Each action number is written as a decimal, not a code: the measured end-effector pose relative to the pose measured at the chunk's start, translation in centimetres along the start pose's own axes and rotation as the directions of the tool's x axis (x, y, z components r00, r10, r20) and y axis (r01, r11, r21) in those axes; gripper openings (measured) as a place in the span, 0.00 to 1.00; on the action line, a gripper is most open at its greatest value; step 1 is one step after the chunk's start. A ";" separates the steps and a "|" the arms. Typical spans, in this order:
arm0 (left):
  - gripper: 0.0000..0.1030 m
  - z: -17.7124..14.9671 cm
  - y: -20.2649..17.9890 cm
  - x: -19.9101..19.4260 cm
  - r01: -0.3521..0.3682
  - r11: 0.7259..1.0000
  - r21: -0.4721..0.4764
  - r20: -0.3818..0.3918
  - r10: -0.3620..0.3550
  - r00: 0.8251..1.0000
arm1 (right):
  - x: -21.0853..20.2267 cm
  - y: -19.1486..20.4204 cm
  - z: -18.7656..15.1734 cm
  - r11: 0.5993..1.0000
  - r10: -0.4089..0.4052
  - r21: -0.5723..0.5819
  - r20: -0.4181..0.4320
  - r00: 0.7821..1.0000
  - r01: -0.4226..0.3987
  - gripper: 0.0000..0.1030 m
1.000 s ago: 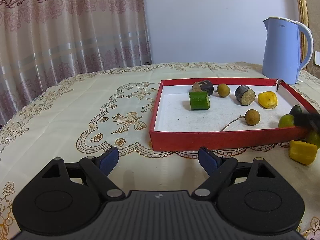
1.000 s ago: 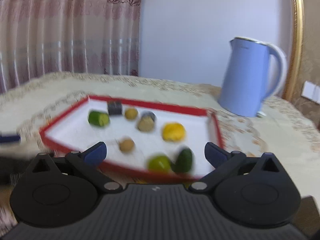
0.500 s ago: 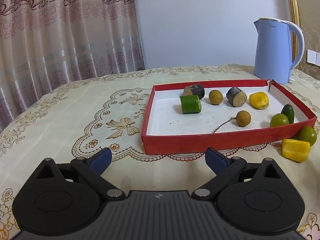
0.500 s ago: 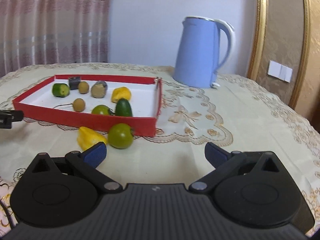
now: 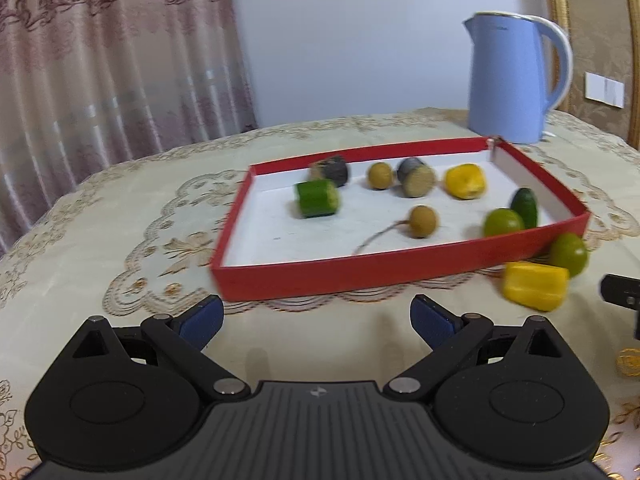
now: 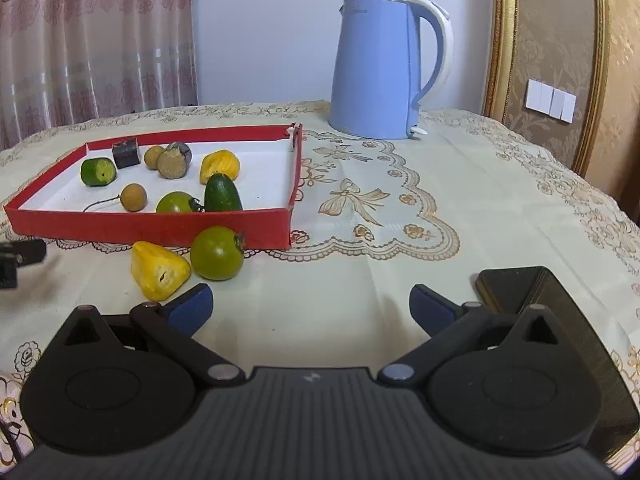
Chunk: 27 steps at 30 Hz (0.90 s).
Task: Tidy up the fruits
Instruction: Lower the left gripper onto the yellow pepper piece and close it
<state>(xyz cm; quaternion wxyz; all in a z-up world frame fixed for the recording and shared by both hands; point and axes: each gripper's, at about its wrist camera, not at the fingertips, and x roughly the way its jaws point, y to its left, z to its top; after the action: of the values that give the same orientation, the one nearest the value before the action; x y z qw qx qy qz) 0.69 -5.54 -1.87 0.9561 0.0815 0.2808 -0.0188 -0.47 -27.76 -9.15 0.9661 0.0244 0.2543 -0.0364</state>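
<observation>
A shallow red tray (image 6: 148,227) (image 5: 360,270) holds several fruits: a green cucumber piece (image 6: 98,171), two brown longans, two dark cut pieces, a yellow fruit (image 6: 220,165), a green round fruit (image 6: 174,203) and a dark green fruit (image 6: 222,197). On the cloth just outside its near wall lie a yellow fruit piece (image 6: 160,274) (image 5: 534,285) and a green round fruit (image 6: 217,253) (image 5: 568,254). My right gripper (image 6: 310,308) is open and empty, a little right of those two. My left gripper (image 5: 318,318) is open and empty before the tray's near wall.
A blue electric kettle (image 6: 386,68) (image 5: 514,78) stands behind the tray's far right corner. A dark phone-like slab (image 6: 516,290) lies by my right gripper's right finger. The table carries a cream embroidered cloth; curtains hang at the back left.
The left gripper's jaws have spread wider and its view has slid right, bringing the two loose fruits closer to centre. The right gripper swung right and sank toward the table, then steadied.
</observation>
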 end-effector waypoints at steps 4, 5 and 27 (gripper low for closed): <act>0.98 0.3 -1.9 -0.5 0.020 0.999 0.027 0.010 -0.020 1.000 | 0.1 -0.6 0.0 0.999 0.029 0.035 -0.004 1.000 -0.029 1.00; 0.98 0.4 -2.4 -0.6 0.026 0.999 0.031 0.010 -0.026 1.000 | 0.1 -0.8 0.0 0.998 0.037 0.046 -0.005 0.999 -0.037 1.00; 0.97 1.2 -8.6 -0.8 0.152 0.982 0.108 0.017 -0.155 0.988 | 0.2 -4.4 -0.6 0.956 0.102 0.273 0.026 0.994 -0.105 1.00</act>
<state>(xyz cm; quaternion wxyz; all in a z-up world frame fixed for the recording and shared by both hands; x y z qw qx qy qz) -0.07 -14.27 -1.70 0.9496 0.1103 0.2726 -0.1083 -0.96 -32.09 -9.88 0.9556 0.1707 0.2394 -0.0208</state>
